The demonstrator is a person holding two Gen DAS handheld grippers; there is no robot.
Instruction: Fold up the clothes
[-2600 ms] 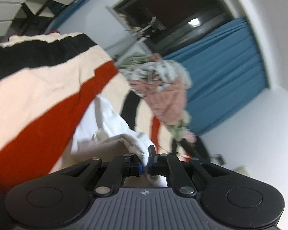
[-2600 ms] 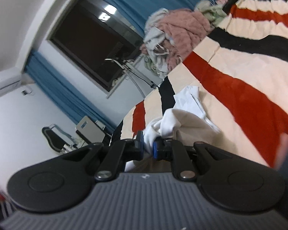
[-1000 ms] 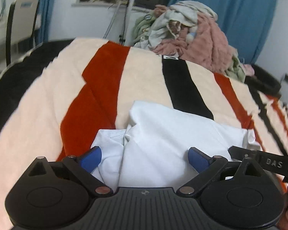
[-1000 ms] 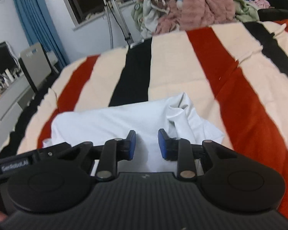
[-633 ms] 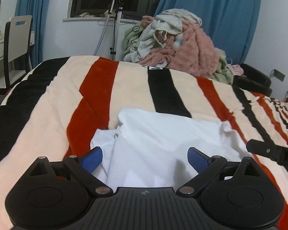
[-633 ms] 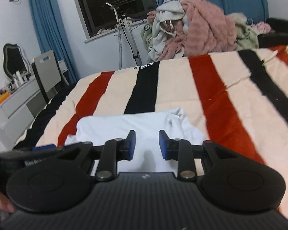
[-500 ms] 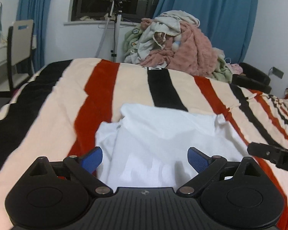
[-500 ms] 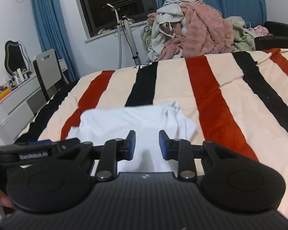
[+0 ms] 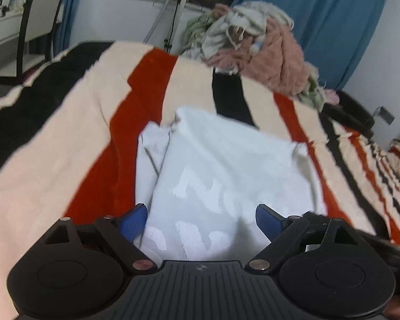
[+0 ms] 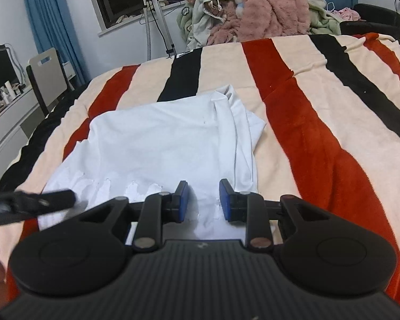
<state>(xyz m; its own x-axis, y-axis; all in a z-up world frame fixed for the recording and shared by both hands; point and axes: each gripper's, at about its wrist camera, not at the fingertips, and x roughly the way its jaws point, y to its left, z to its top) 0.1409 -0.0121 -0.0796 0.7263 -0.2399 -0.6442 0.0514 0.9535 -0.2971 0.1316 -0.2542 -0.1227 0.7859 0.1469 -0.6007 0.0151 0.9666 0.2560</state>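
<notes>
A white T-shirt (image 9: 226, 170) lies spread on the striped bed blanket (image 9: 66, 160), with a sleeve folded in at its left side and raised white lettering near me. It also shows in the right wrist view (image 10: 160, 144), with a folded sleeve along its right side. My left gripper (image 9: 201, 221) is wide open and empty over the shirt's near edge. My right gripper (image 10: 203, 201) is open with a narrower gap, empty, over the shirt's near edge. The left gripper's finger (image 10: 40, 200) shows blurred at the left of the right wrist view.
A pile of clothes with a pink fleece (image 10: 253, 5) sits at the far end of the bed. A chair (image 10: 48, 80) and a white dresser (image 10: 5, 117) stand at the left. A stand (image 10: 157, 13), a window and blue curtains are behind.
Both grippers let go of the shirt, which now lies flat on the bed. In the last half second both have dipped down closer to its near edge.
</notes>
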